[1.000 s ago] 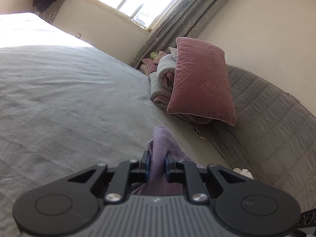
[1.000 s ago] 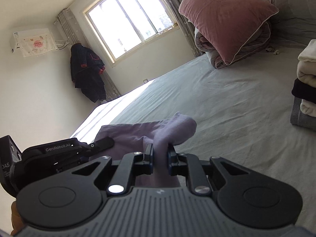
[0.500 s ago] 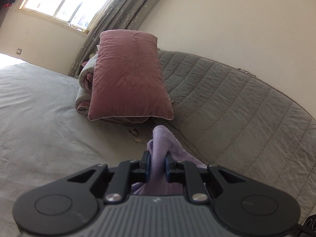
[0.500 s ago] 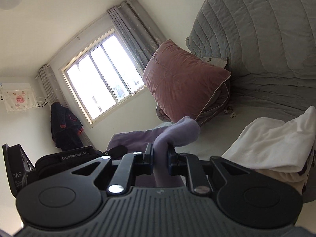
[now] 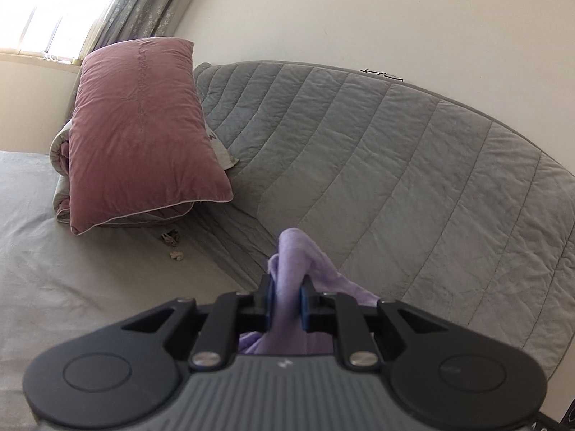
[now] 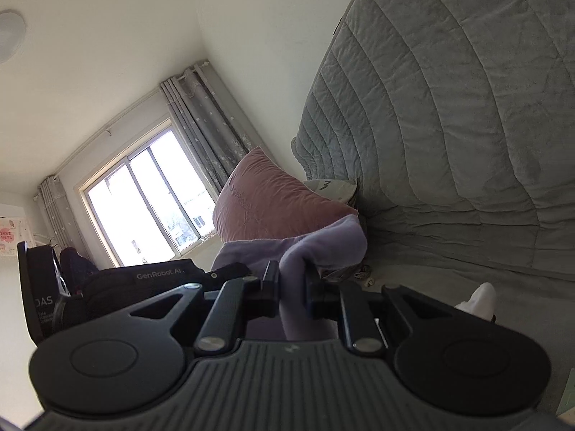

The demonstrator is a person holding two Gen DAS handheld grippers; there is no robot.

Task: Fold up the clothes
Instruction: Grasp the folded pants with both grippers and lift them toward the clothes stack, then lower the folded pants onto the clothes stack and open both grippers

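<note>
While pinched, lilac garment point(image 5: 287, 280) bulges forward, both tongs

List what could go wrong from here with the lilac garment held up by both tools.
1. The left tool and right tool each pinch only a small bunch of the lilac garment; it may slip free.
2. Most of the garment hangs below both views, so uneven folds could go unnoticed.
</note>
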